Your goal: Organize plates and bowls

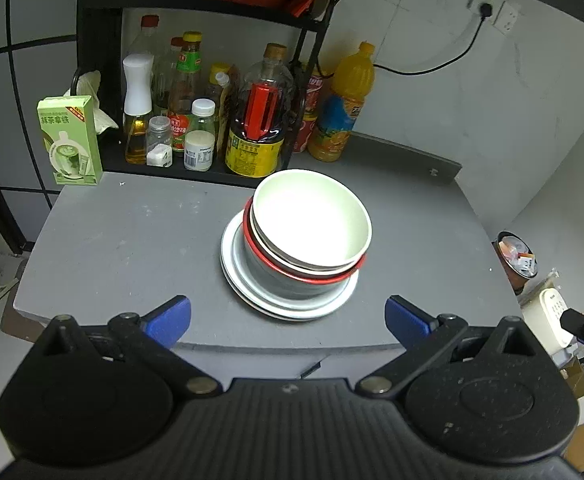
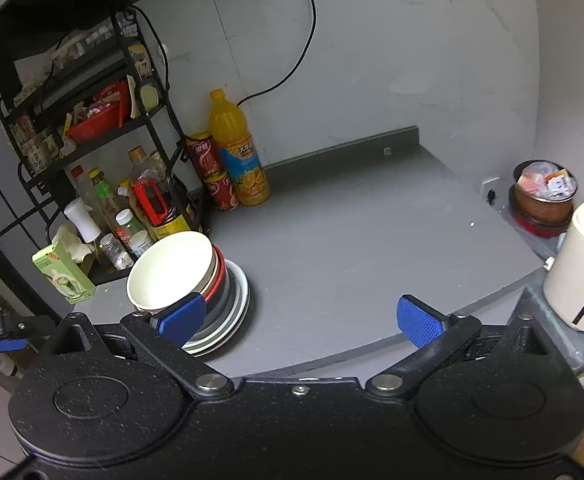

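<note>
One stack of crockery stands on the grey counter (image 1: 132, 240), roughly at its middle and in front of the black wire rack (image 1: 100, 60) of bottles. At the base lie white plates (image 1: 288, 306), at least two by the rims showing, the lowest with the widest rim. On them sits a grey bowl (image 1: 288, 276) with a red rim, and nested inside it is a smaller bowl whose edge alone shows. The top item is a cream bowl (image 1: 312, 220), plain and glossy inside, empty, seated off-centre so that it leans toward the rack side; from the right wrist view the same cream bowl (image 2: 170, 268) appears tilted against the red rim. The left tongs (image 1: 288, 320) are spread wide with nothing between the blue pads, positioned at the near edge of the counter just short of the plates and not touching them. The right tongs (image 2: 300, 320) are likewise spread wide and empty; the left-hand blue pad overlaps the stack in the picture, but contact cannot be determined. An orange juice bottle (image 1: 344, 108) stands at the back wall beside the rack.
</note>
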